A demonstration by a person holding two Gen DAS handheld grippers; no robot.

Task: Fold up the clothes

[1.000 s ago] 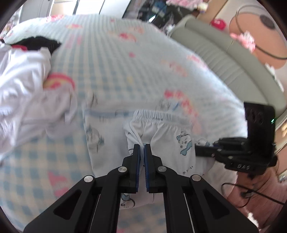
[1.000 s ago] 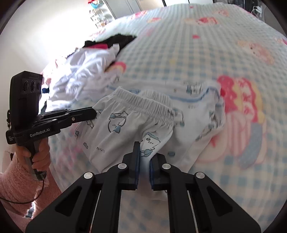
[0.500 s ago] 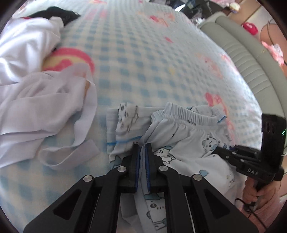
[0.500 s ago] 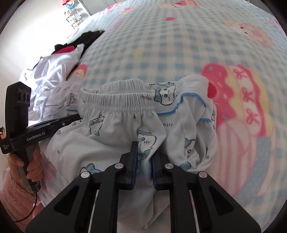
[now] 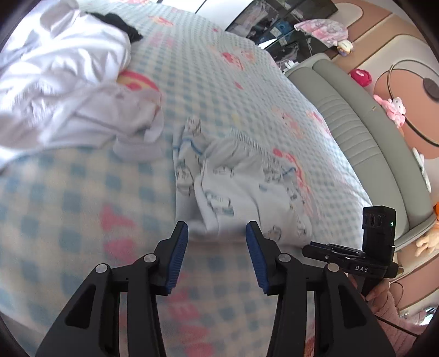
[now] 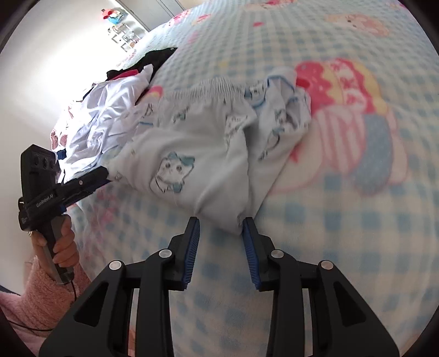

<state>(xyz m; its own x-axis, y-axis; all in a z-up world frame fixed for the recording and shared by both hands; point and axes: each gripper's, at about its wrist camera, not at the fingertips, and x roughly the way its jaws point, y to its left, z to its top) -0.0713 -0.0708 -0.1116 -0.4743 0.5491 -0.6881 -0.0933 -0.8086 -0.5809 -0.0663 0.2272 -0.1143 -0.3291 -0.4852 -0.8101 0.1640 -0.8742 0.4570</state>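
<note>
Pale blue printed pyjama trousers [image 5: 236, 186] lie folded over on the checked bedspread, their gathered waistband [image 5: 252, 142] on the far side. My left gripper [image 5: 216, 236] stands open just short of their near edge, nothing between its blue pads. In the right wrist view the same trousers [image 6: 208, 153] lie ahead with a cartoon cat print on top. My right gripper [image 6: 221, 225] is open too, with the near fold of cloth just past its tips. Each view shows the other gripper [image 5: 354, 258] [image 6: 57, 189] held in a hand at the trousers' side.
A crumpled white garment [image 5: 63, 90] and a black one [image 5: 120, 23] are heaped on the bed's left. A grey padded bed edge [image 5: 356, 123] runs along the right, with shelves and toys beyond. A pink fluffy sleeve [image 6: 35, 299] is at the near edge.
Both grippers, shut on the trousers before, have opened and let the cloth drop onto the bed. They have drawn back toward the near edge.
</note>
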